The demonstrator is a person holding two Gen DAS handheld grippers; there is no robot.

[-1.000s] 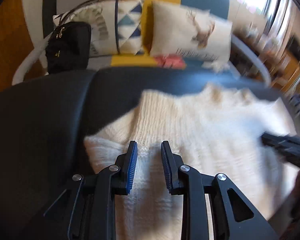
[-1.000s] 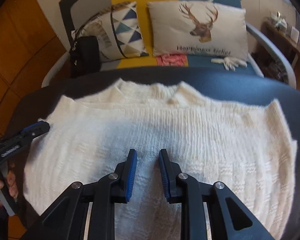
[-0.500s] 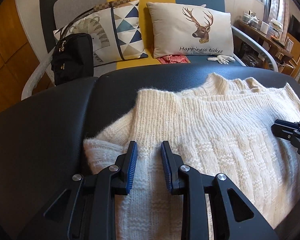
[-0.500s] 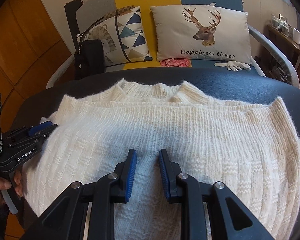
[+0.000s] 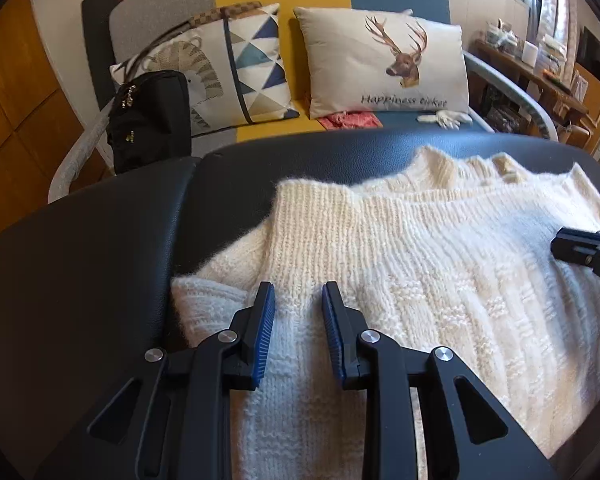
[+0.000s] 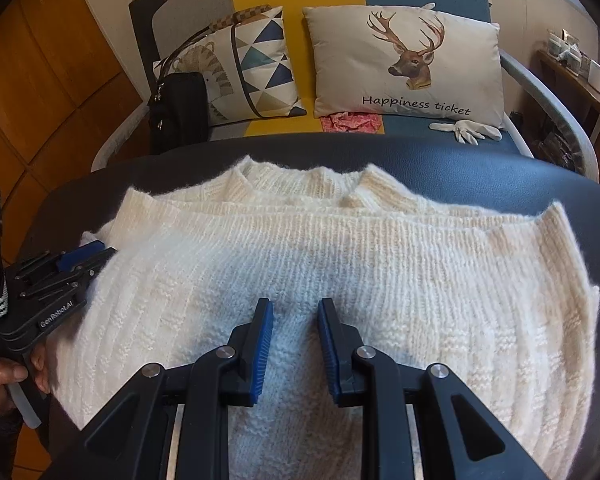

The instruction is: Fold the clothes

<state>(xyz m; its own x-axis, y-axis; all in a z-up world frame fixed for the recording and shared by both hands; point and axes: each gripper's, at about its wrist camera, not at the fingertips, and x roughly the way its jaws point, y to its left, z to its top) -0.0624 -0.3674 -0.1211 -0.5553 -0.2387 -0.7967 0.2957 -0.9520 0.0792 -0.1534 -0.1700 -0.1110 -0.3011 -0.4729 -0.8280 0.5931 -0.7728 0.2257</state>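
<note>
Both views have steadied since a second ago, and little else has shifted: the cream sweater (image 6: 320, 272) lies across the dark counter (image 5: 80, 260), its hem drawn up toward the collar, so a fold stands. Left hand-held gripper (image 5: 298, 300) hovers over the sweater's left edge, right hand-held gripper (image 6: 294, 314) over its middle, jaws apart, holding nothing.

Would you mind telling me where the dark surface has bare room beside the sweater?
The dark surface is bare left of the sweater, and a narrower strip runs between its collar and the sofa. The sweater fills the middle and right.
</note>
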